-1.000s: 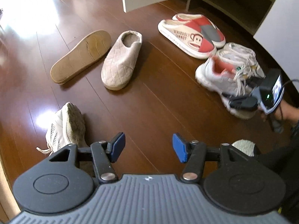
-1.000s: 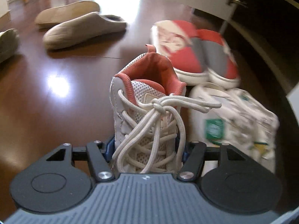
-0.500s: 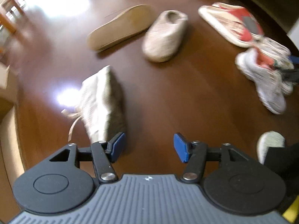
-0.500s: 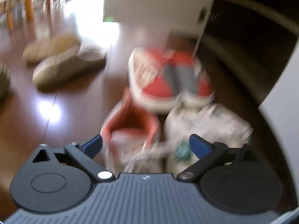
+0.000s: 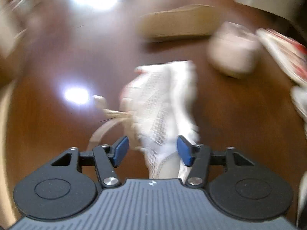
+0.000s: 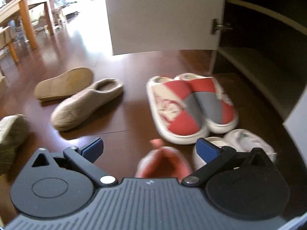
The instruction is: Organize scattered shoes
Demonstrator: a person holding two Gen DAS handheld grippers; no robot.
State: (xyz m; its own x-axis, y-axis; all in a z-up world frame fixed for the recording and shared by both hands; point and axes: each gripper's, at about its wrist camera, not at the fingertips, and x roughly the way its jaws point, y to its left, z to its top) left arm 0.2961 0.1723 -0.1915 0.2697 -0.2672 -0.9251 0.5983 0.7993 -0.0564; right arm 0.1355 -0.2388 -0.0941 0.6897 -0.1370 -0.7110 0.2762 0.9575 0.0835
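My left gripper (image 5: 152,150) is open and straddles the near end of a beige knit sneaker (image 5: 163,103) lying on the wood floor; the view is blurred. My right gripper (image 6: 150,148) is open wide and empty above a white sneaker with a coral lining (image 6: 163,163), which stands beside a second white sneaker (image 6: 247,143). A pair of red and grey slippers (image 6: 191,107) sits just beyond. One beige slipper (image 6: 86,103) stands upright and its mate (image 6: 65,84) lies sole up. The knit sneaker also shows at the left edge of the right wrist view (image 6: 11,134).
An open white cabinet door (image 6: 165,15) and dark cabinet shelves (image 6: 259,61) stand behind the red slippers. A wooden table with orange legs (image 6: 28,19) is at the far left. Glare spots lie on the dark wood floor (image 5: 76,95).
My right gripper opened, let go of the coral-lined sneaker and pulled back and up. My left gripper swung left and closed in on the beige knit sneaker, which now sits between its open fingers.
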